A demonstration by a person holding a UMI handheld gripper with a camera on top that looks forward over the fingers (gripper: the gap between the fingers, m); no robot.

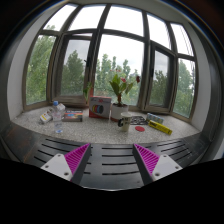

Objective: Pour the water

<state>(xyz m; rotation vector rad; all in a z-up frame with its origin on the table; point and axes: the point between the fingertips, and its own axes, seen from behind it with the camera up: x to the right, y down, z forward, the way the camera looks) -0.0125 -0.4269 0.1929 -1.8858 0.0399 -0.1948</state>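
A clear plastic water bottle (58, 115) stands on the stone window sill (100, 128) at the left, far beyond the fingers. My gripper (112, 160) is open and empty, its magenta pads (76, 157) wide apart over a dark slatted surface (112, 152) in front of the sill. Nothing stands between the fingers. A small cup or jar (124, 124) stands near the middle of the sill.
On the sill are a pink and white box (100, 106), a potted plant (121, 92), a red round item (140, 128), a yellow object (160, 127) and small items at the left (45, 118). A bay window with trees outside stands behind.
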